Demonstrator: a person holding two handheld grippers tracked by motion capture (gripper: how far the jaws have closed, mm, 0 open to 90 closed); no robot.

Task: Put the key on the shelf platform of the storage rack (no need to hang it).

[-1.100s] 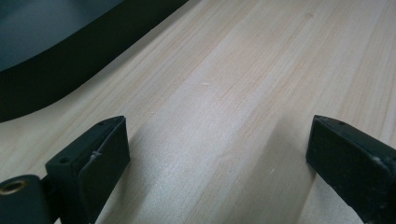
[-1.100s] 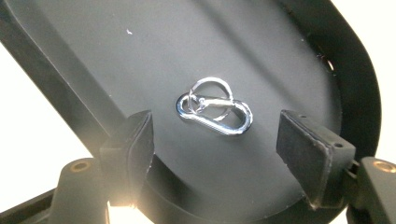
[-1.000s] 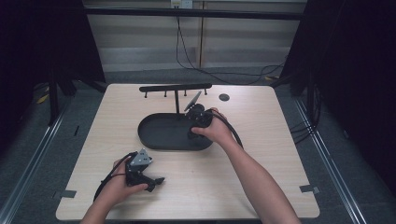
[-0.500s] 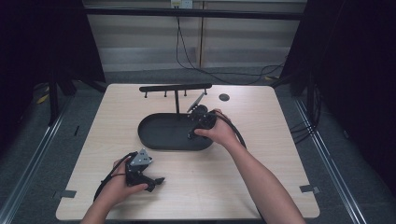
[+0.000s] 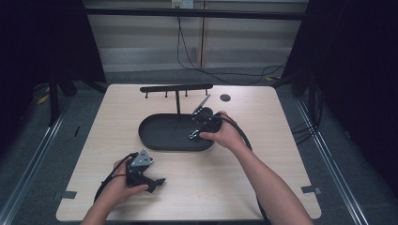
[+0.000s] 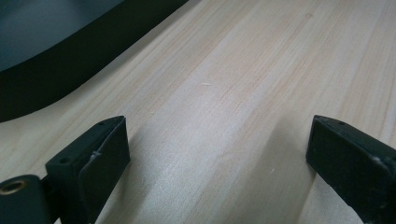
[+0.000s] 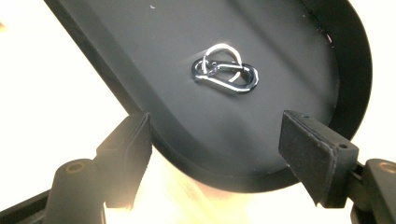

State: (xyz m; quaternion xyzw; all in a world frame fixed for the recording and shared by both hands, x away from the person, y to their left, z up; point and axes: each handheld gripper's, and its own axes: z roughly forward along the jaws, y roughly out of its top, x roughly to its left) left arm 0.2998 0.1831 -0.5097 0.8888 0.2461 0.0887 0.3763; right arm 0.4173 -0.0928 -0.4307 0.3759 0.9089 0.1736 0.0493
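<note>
A black oval tray [image 5: 159, 136] lies in the middle of the wooden table. In the right gripper view a silver carabiner [image 7: 228, 74] joined to a key ring rests on the tray floor [image 7: 261, 28]. My right gripper [image 5: 194, 135] hovers over the tray's right end. Its jaws are open and the right gripper [image 7: 217, 128] has nothing between them, with the carabiner lying beyond the tips. Near the table's front left, my left gripper [image 5: 158, 182] stands open over bare wood. The left gripper [image 6: 219, 135] holds nothing, and the tray's rim [image 6: 70, 60] shows at upper left.
A black rack [image 5: 176, 87] with a row of short hooks stands on a post just behind the tray. A small dark disc [image 5: 225, 97] lies on the table at the back right. Cables trail from both grippers toward the front edge.
My right hand has shifted a little to the right and nearer, along the tray's right end. The left hand has stayed put.
</note>
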